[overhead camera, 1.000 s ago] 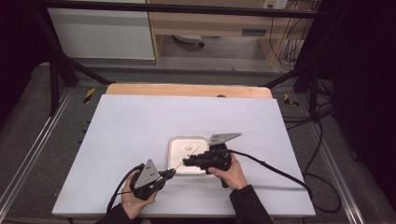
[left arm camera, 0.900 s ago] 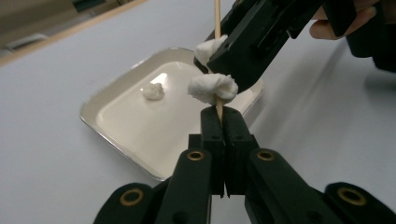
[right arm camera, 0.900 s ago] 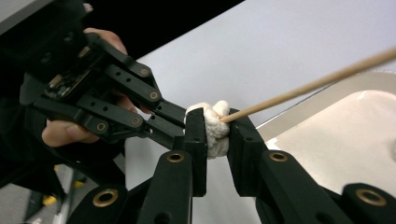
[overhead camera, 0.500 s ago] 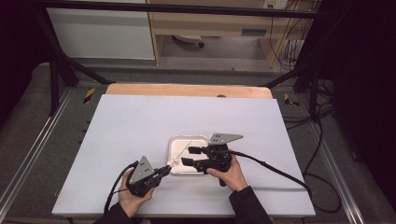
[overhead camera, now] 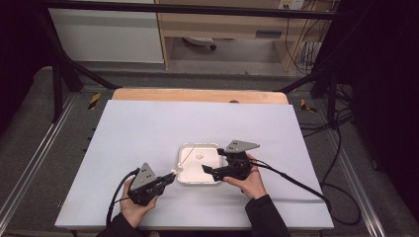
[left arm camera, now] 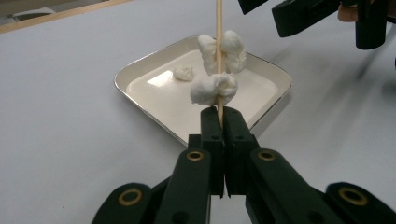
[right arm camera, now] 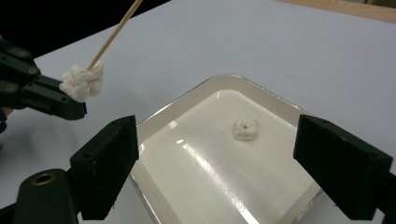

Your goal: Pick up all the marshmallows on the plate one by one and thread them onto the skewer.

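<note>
On the left side of the white table [overhead camera: 148, 128], the left gripper [overhead camera: 169, 178] has its jaws pressed together on the lower end of a thin wooden skewer [left arm camera: 218, 28]. The stick runs from the jaws up and away over the tray. Two white marshmallow-like pieces [left arm camera: 219, 65] are already threaded on it: one sits just above the jaw tips, and the second one is touching it from above. In the right gripper view, the same pieces [right arm camera: 83, 81] appear as a small clump right beside the left jaws.

In the middle stands a shallow white tray [overhead camera: 184, 174] with rounded corners and a shiny rim. One loose piece [right arm camera: 245, 129] lies on its floor, apart from the walls. I see no other piece in the tray.

On the right, the right gripper [overhead camera: 211, 171] hovers over the tray with its jaws spread wide, and they have just been opening. Nothing is between them; the loose piece lies ahead of them and lower down, roughly between the two pads as this gripper's own view shows it.

My judgement is that the threading is mostly done: two pieces are on the stick and one is left. The right gripper would need to lower onto the last piece, pinch it gently, and push it onto the free end of the skewer.
</note>
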A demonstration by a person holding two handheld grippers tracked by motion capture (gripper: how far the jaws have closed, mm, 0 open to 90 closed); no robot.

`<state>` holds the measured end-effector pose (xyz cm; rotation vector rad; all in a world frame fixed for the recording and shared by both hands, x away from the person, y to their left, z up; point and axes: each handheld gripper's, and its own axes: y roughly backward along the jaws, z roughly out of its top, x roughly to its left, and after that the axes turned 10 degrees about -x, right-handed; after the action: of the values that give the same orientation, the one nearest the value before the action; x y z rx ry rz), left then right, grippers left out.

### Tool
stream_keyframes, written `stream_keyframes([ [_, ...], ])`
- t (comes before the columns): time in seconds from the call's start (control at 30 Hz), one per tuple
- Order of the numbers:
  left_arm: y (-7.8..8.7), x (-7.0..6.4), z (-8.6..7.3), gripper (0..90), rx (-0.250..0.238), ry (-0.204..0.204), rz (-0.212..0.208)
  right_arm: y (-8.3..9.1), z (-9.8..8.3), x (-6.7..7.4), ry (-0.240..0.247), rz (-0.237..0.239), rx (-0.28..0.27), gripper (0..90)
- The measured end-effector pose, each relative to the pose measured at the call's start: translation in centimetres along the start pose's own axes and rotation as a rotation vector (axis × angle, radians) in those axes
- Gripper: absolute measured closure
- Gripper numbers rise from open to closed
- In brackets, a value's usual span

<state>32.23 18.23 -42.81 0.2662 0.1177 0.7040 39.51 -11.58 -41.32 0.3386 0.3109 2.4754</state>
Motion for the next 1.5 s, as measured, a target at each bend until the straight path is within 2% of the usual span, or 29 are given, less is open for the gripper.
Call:
stream_keyframes([
  [0.07,0.1,0.1,0.0,88.3,0.001,0.004,0.002,-0.3,0.2,-0.2,-0.007,-0.018,-0.002,16.2],
  [0.13,0.3,0.1,0.0,88.2,0.013,0.013,0.028,-0.8,0.5,-0.2,0.01,-0.03,0.016,16.3],
  [0.17,0.2,0.1,0.0,88.3,0.002,0.012,0.014,-1.1,0.7,-0.1,0.011,-0.033,0.023,16.5],
  [0.37,0.4,0.3,0.0,88.3,-0.001,0.02,0.021,-3.4,1.5,-0.2,0.032,-0.077,0.074,20.4],
  [0.47,0.4,0.4,0.0,88.3,0.0,0.025,0.023,-4.8,1.5,-0.3,0.059,-0.091,0.12,25.8],
  [0.5,0.5,0.4,0.0,88.3,0.008,0.023,0.036,-5.3,1.5,-0.5,0.071,-0.099,0.142,27.5],
  [0.63,0.5,0.5,0.0,88.2,0.009,0.022,0.037,-6.8,0.9,-1.1,0.089,-0.114,0.195,35.0],
  [0.87,0.4,0.5,-0.1,88.2,0.014,0.024,0.036,-8.2,-0.5,-2.0,0.101,-0.109,0.266,48.8],
  [1.0,0.4,0.5,-0.1,88.3,0.016,0.026,0.035,-8.5,-0.8,-2.1,0.103,-0.089,0.261,56.1],
  [1.2,0.4,0.4,-0.1,88.3,0.016,0.024,0.032,-8.5,-1.0,-2.0,0.125,-0.084,0.253,68.5],
  [1.3,0.4,0.3,-0.1,88.2,0.016,0.023,0.03,-8.3,-0.8,-2.0,0.106,-0.08,0.25,69.9],
  [1.4,0.3,0.3,-0.1,88.2,0.016,0.023,0.028,-7.3,-0.3,-2.1,0.068,-0.06,0.211,71.2],
  [1.5,0.3,0.2,-0.1,88.2,0.015,0.02,0.025,-5.7,0.7,-2.1,0.034,-0.038,0.169,71.5],
])
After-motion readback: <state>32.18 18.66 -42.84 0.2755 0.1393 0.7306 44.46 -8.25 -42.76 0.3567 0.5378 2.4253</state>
